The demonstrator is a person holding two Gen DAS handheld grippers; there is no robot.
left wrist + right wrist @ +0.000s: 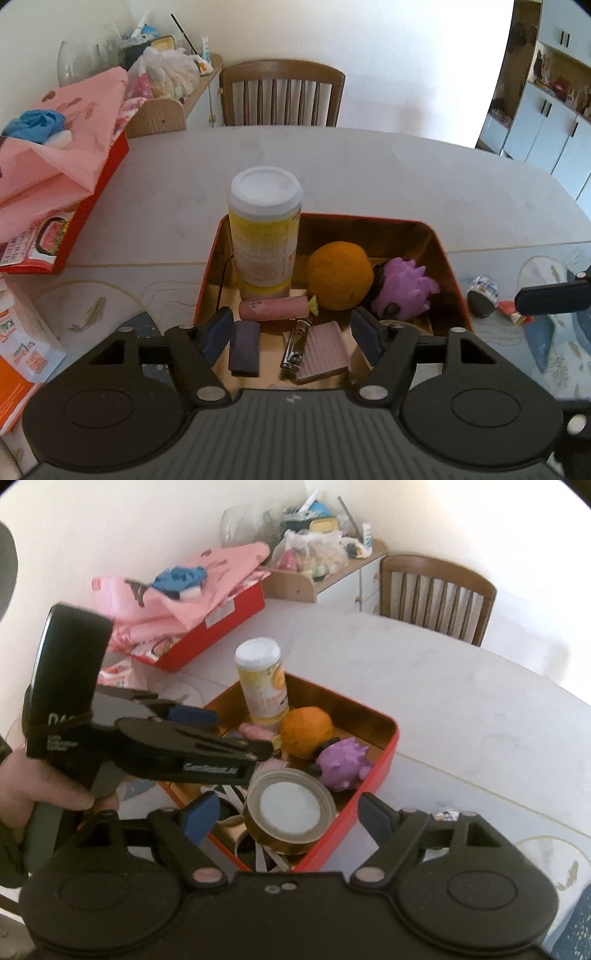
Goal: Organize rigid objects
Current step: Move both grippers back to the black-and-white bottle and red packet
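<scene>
Both grippers' fingers, left gripper (291,334) and right gripper (286,818), spread wide and empty above the red tin (452,266).

The left gripper (207,734) hides the red tin's (384,753) near-left contents (right wrist view); bottle (264,236) label blurred.

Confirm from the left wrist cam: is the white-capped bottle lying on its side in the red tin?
No, the white-capped bottle stands upright in the far left corner of the red tin, cap up, behind the pink tube.
</scene>
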